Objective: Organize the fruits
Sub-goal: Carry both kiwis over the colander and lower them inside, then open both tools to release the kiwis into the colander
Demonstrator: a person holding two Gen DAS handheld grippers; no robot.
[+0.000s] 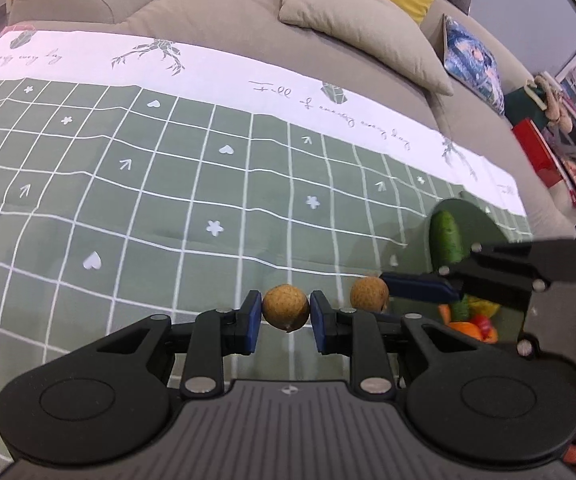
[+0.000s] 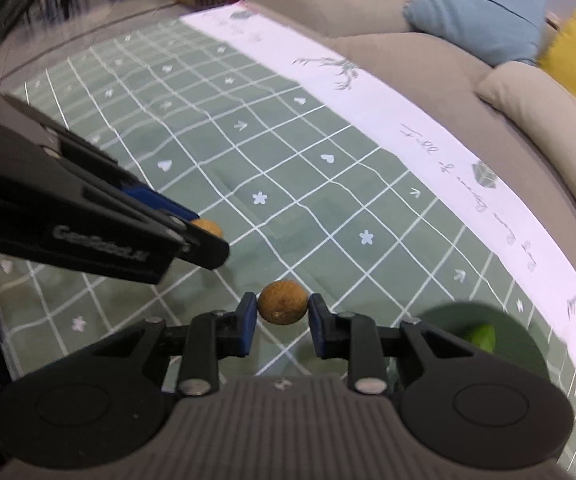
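Observation:
My left gripper is shut on a small round brown fruit, held above the green checked cloth. Just to its right, my right gripper comes in from the side, shut on a second brown fruit. In the right wrist view that second brown fruit sits between the blue pads of the right gripper. The left gripper reaches in from the left with its fruit partly hidden. A green plate at the right holds a cucumber and other produce.
A beige sofa with blue, yellow and beige cushions runs along the far edge of the cloth. An orange fruit and red and yellow pieces lie on the plate behind the right gripper. A lime shows on the plate.

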